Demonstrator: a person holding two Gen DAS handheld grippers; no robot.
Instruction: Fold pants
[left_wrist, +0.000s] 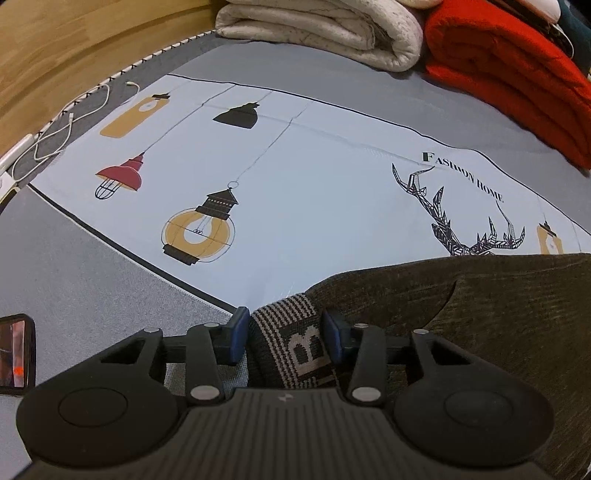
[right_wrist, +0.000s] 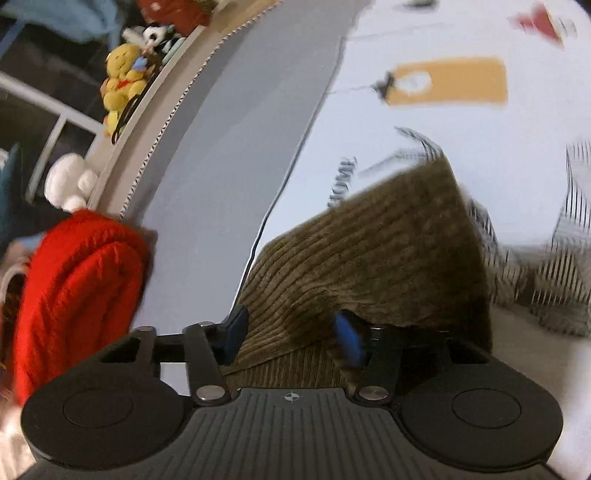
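Across the bed (left_wrist: 92, 258), a grey cover carries a pale printed sheet (left_wrist: 295, 177) with lamp drawings, a stag head and lettering. At the bed's far edge lie a folded cream blanket (left_wrist: 321, 33) and a folded red blanket (left_wrist: 509, 85); at its left edge a white cable (left_wrist: 55, 140) trails. The olive corduroy pants (left_wrist: 480, 314) lie on the sheet toward the bed's near edge. The left hand-held gripper (left_wrist: 284, 336) is clamped on their striped waistband (left_wrist: 295, 343), blue pads pressing either side. The right hand-held gripper (right_wrist: 291, 336) has corduroy between its pads in a blurred view; whether it pinches the cloth I cannot tell.
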